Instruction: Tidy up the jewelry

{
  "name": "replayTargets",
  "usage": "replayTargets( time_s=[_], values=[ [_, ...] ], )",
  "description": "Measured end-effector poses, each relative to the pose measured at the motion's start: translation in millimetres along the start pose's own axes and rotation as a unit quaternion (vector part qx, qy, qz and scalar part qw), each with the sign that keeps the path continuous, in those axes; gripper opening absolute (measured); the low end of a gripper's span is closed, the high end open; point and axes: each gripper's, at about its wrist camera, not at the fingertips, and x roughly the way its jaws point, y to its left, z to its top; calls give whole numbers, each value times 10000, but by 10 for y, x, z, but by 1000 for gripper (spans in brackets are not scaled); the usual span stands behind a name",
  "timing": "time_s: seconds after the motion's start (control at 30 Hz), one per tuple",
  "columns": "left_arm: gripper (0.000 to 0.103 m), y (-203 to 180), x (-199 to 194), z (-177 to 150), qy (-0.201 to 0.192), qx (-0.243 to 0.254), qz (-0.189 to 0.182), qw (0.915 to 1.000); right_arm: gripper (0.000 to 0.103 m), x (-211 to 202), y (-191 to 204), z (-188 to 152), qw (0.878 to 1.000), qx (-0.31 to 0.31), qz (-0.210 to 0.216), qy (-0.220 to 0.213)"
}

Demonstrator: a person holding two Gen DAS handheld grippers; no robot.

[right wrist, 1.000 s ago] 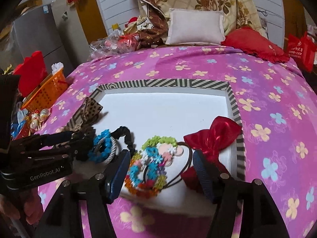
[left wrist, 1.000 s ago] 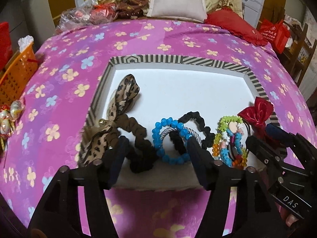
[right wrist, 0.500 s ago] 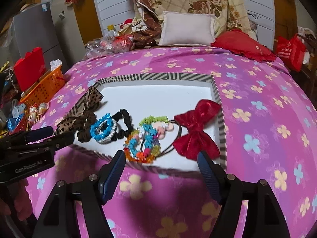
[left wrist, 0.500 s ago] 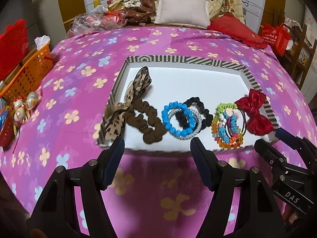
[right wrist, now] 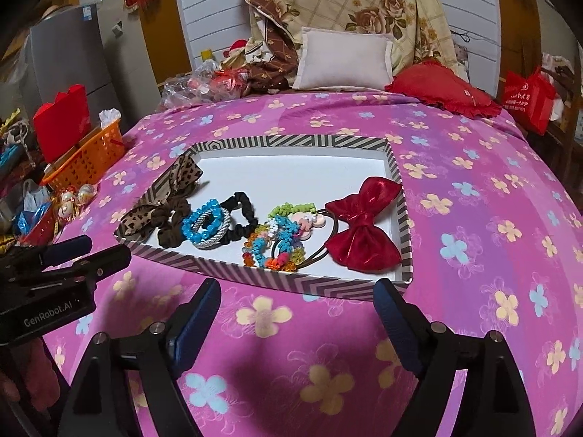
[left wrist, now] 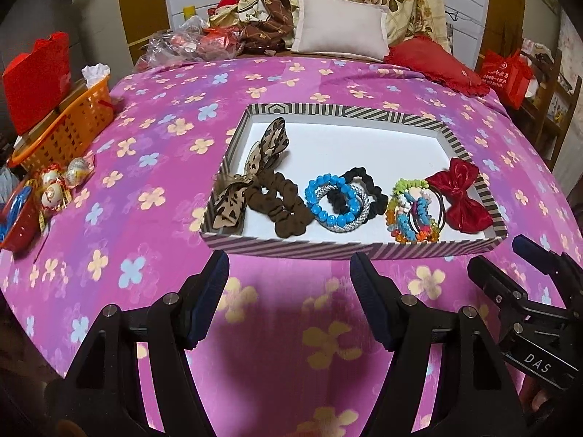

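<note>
A striped shallow box lies on the pink flowered bedspread. In a row along its near side lie a leopard-print bow with a brown scrunchie, a blue bead bracelet over a black scrunchie, a bunch of colourful bead bands and a red bow. My left gripper is open and empty, just short of the box's near wall. My right gripper is open and empty, also short of the near wall.
An orange basket and foil-wrapped eggs sit at the bed's left edge. Pillows and bedding are piled at the far end. A red bag stands at the right.
Both grippers have pulled back toward me from over the box's items to the bedspread in front of it. Both stay open and empty. The items have not moved.
</note>
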Motion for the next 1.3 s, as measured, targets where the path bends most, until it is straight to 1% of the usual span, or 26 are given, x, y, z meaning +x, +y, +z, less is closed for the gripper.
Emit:
replayTargets(
  time_s=[0.4,0.63,0.8,1.3],
  values=[
    [69,58,-238,-103,-232,-120,12,9997,84,-176,122,-42,9999,-65,-79,-60],
    [69,49,-382,-114,-430,-110,85,9990,84,-323,183,-14,9996,-161,-132,-196],
    [69,51,-450,-116,-530,-108,108,9985,87,-363,215,-10,9994,-204,-151,-229],
    [69,60,-460,-123,-555,-101,135,9983,88,-353,196,-34,9996,-197,-161,-156]
  ],
)
